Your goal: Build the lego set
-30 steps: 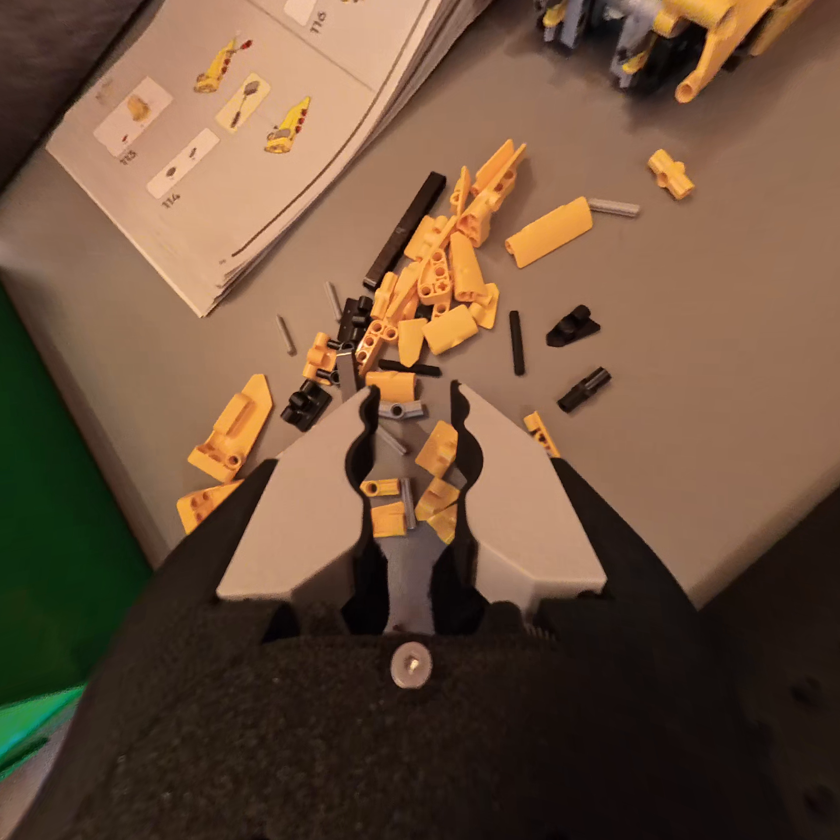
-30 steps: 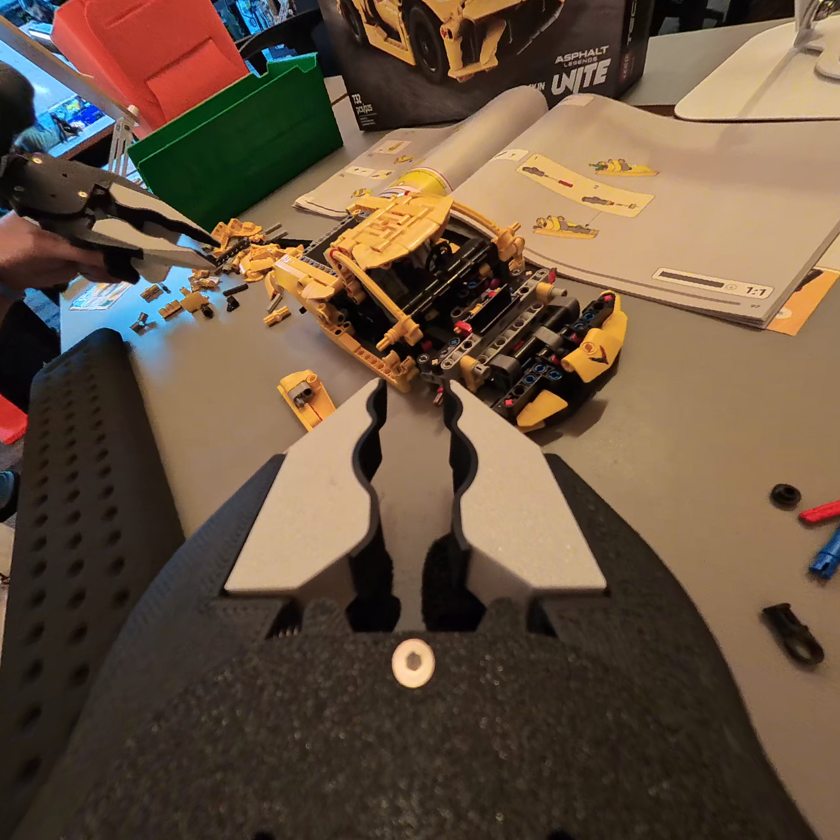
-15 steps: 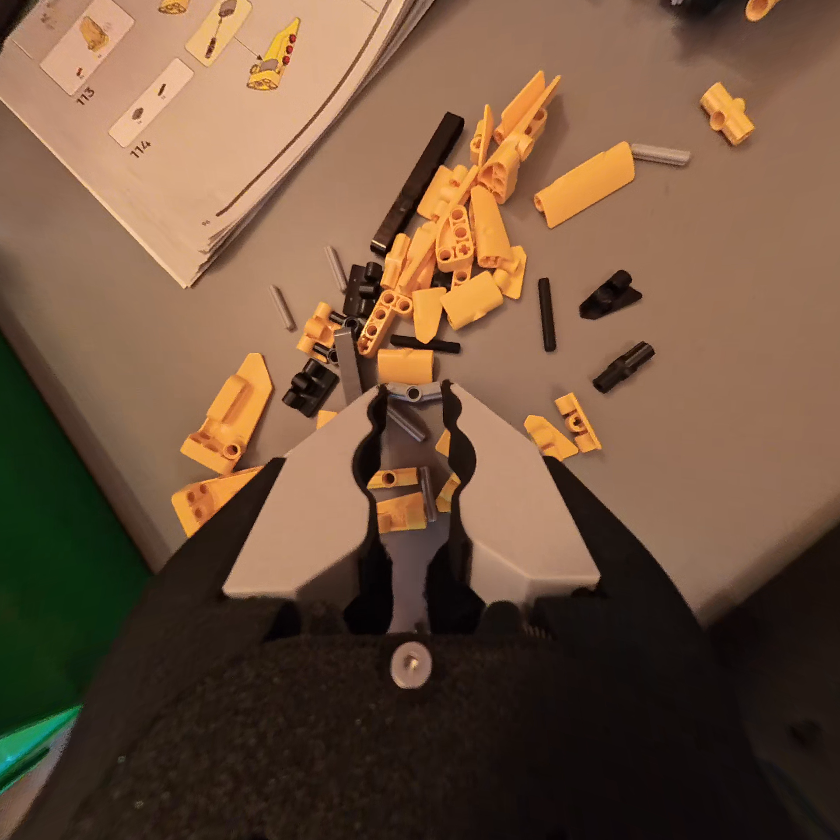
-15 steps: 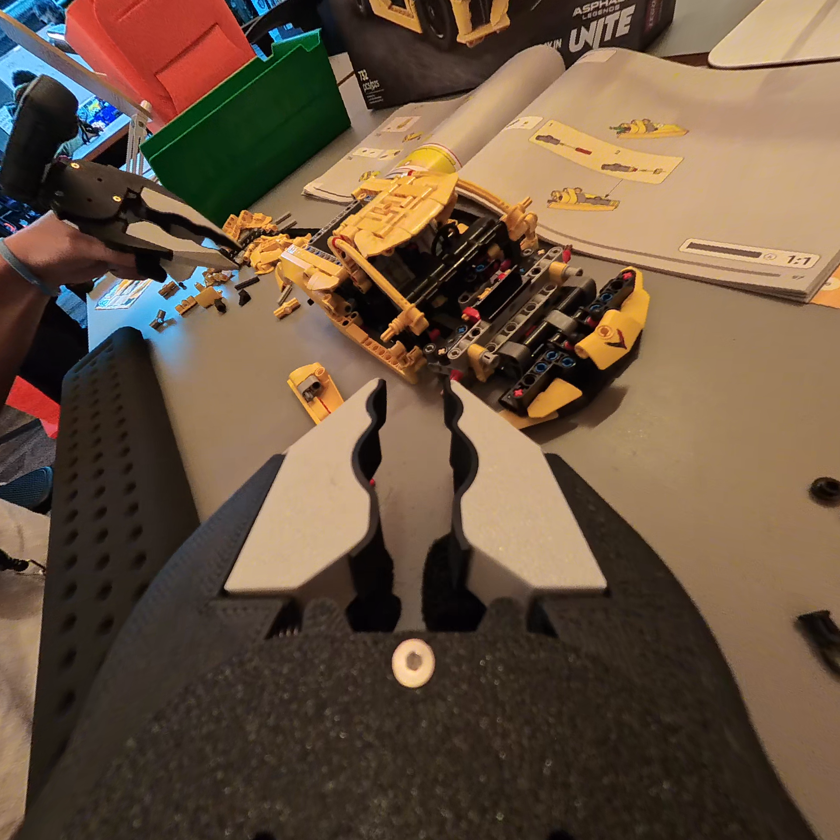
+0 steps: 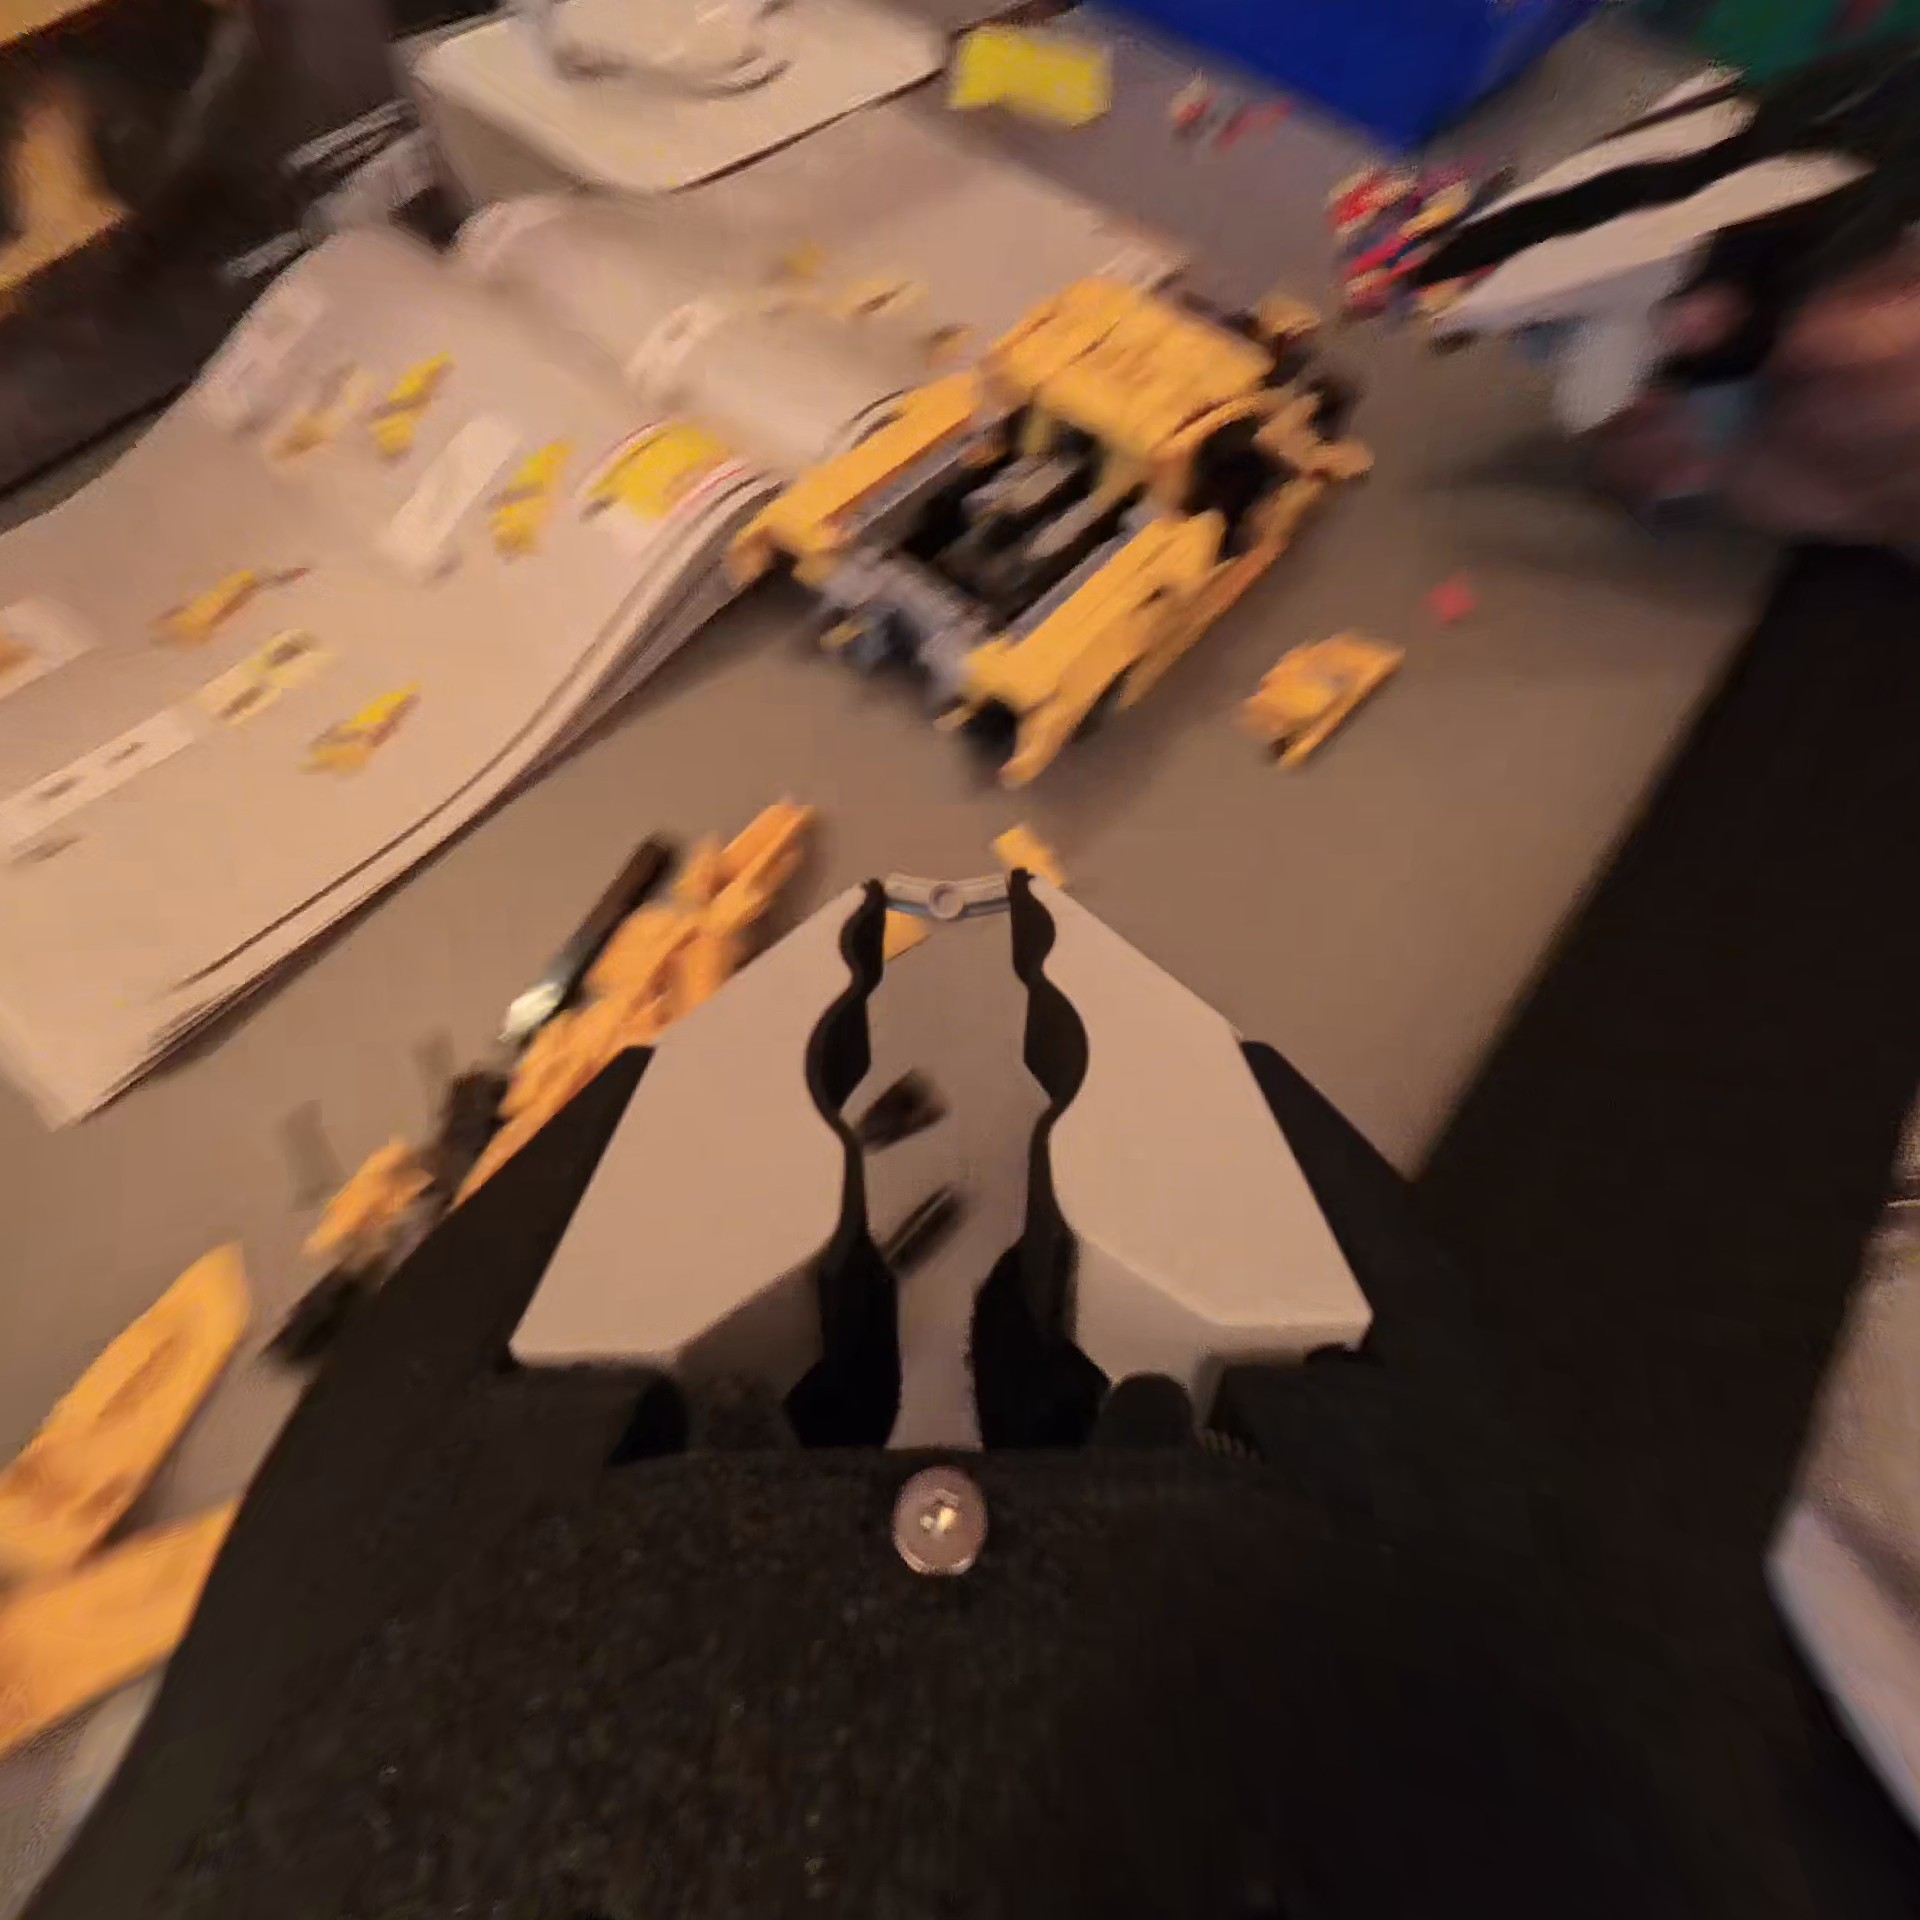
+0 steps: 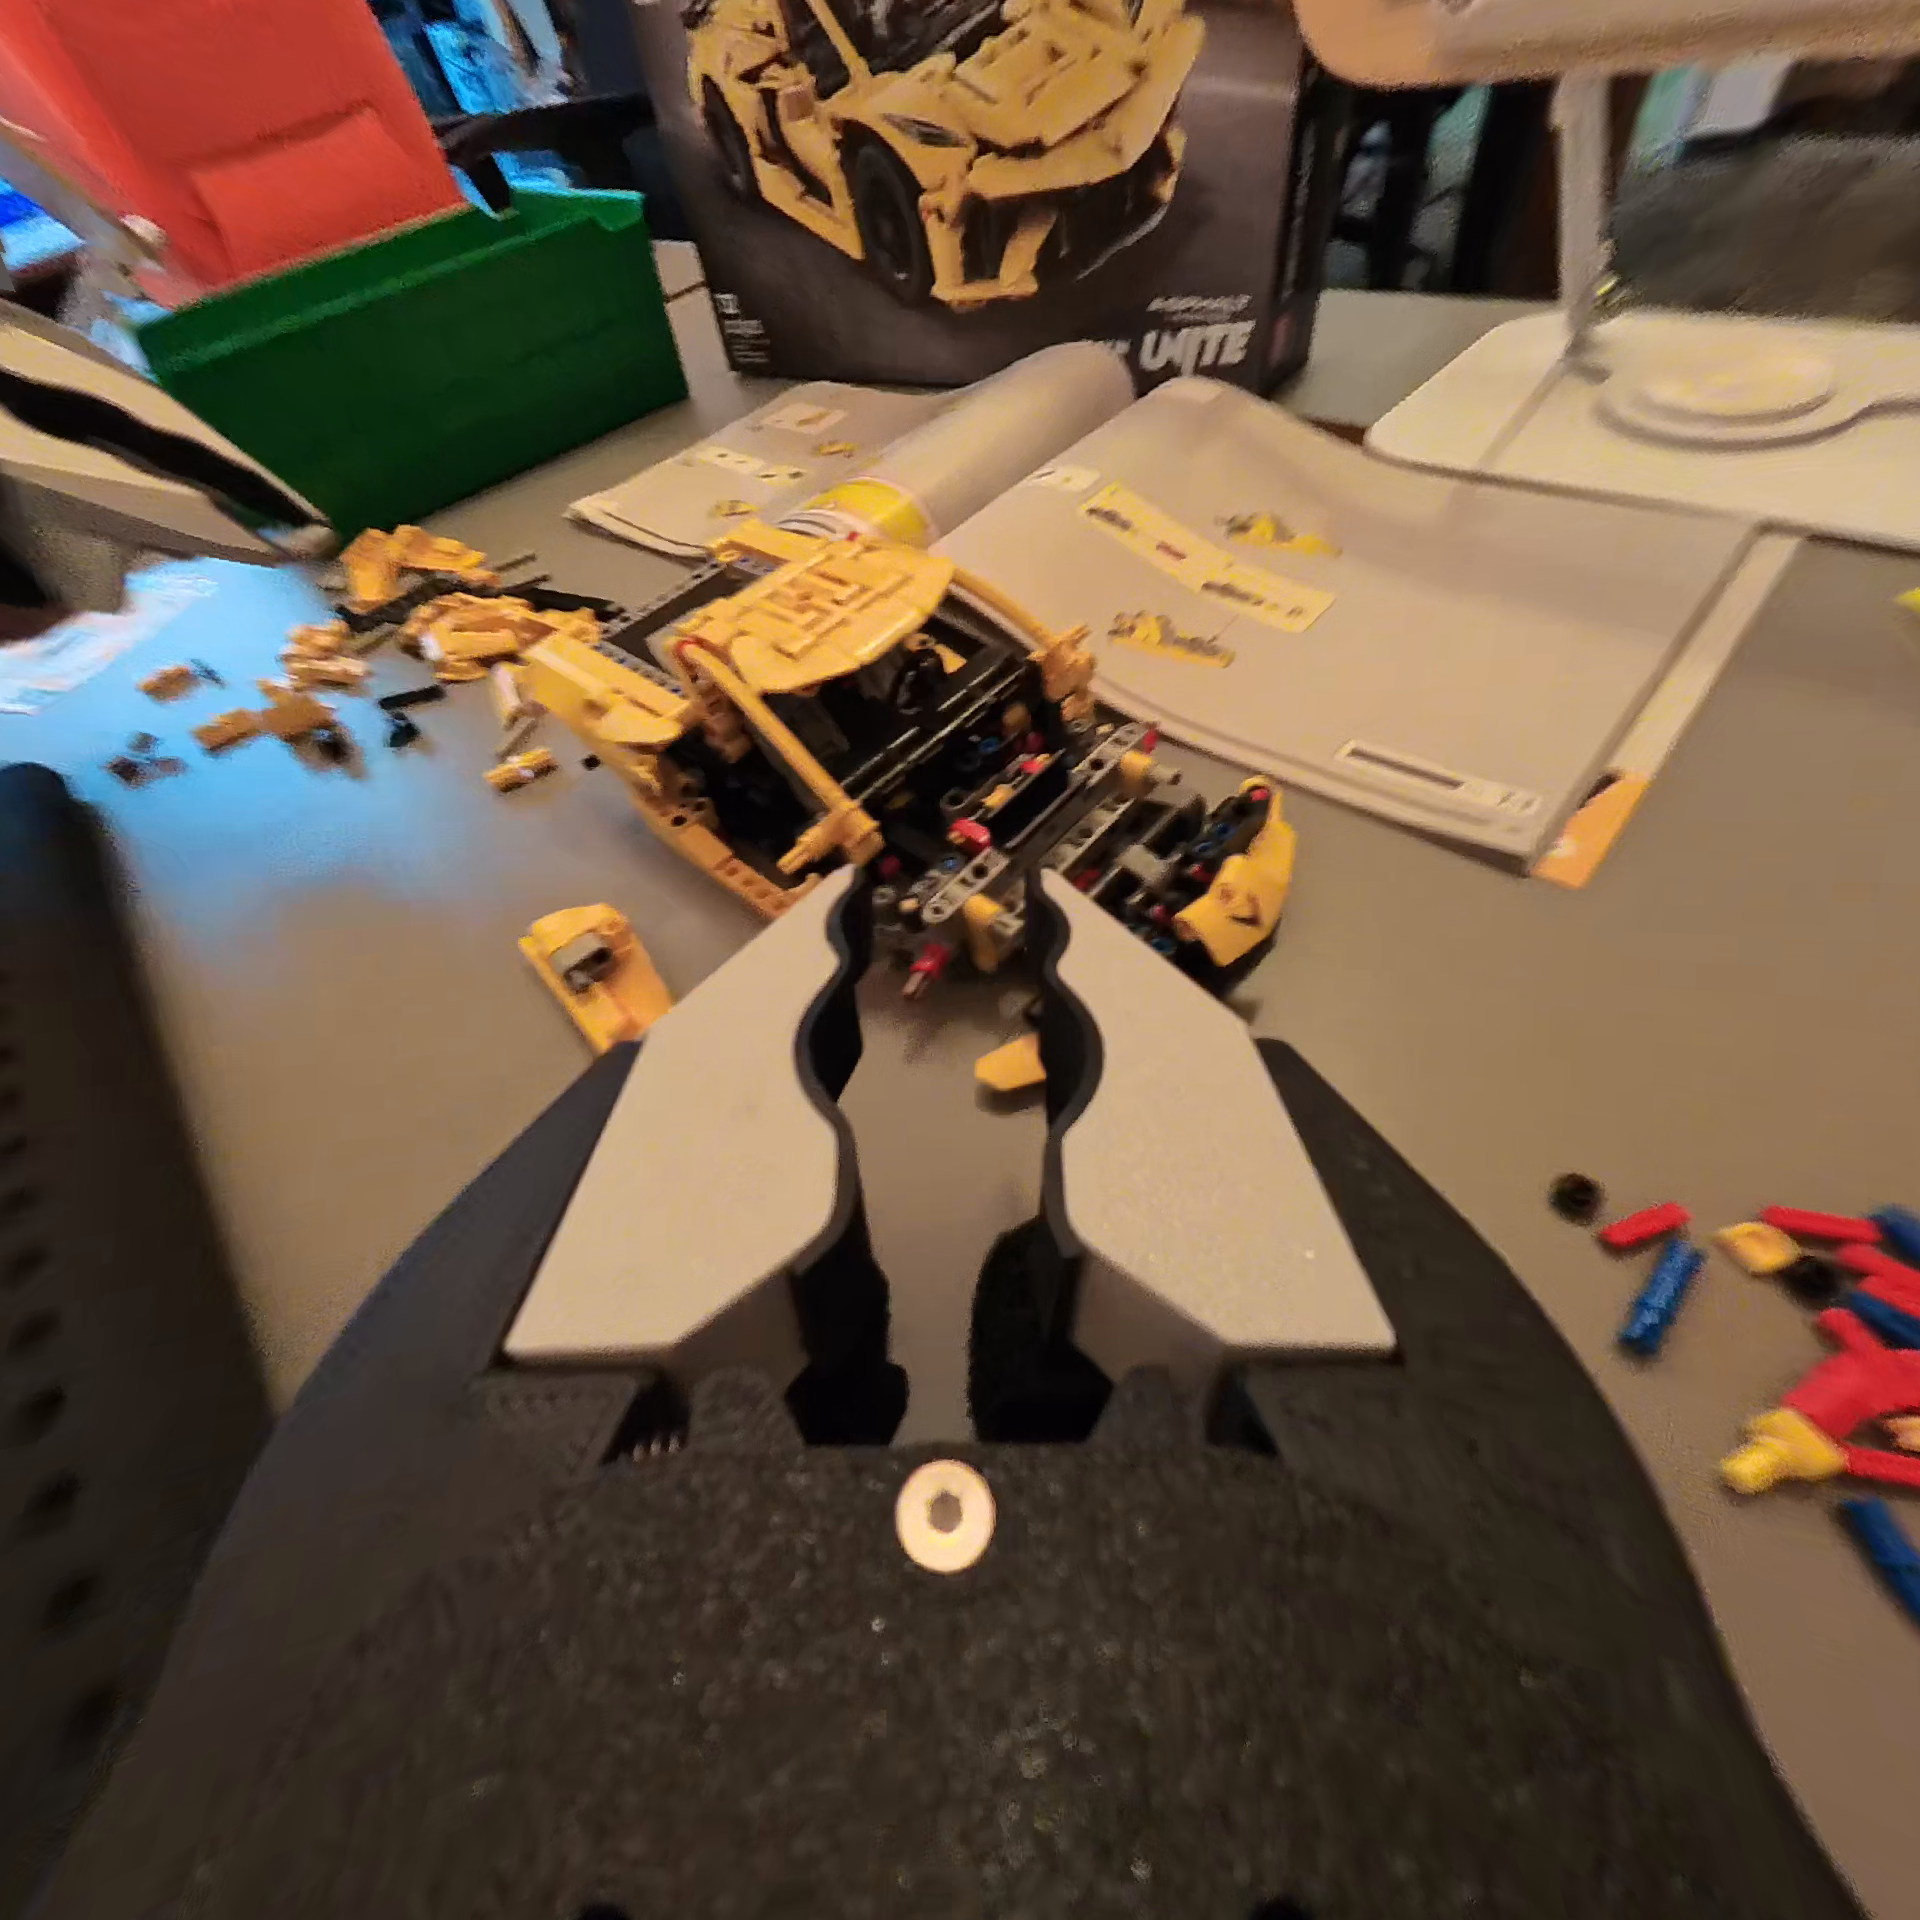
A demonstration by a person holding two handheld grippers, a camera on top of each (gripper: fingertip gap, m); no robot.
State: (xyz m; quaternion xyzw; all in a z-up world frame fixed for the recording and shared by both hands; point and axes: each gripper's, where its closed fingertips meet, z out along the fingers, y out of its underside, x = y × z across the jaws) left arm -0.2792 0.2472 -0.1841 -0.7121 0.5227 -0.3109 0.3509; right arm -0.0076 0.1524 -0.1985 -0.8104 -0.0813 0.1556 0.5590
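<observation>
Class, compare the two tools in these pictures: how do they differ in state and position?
The left tool is shut on a small grey piece pinched at its tips; the right tool is open and holds nothing. The left tool is above the loose yellow pieces, short of the car; the right tool points at the half-built car. Both have grey fingers on black bodies.

My left gripper (image 5: 945, 896) has two pale grey, faceted fingers (image 5: 727, 1122) with wavy black inner edges, set in a rough black textured body. A silver screw (image 5: 938, 1519) sits just behind the fingers, on the centreline. My right gripper (image 6: 945, 896) is built alike, with its own silver hex-socket screw (image 6: 943, 1515) there.
</observation>
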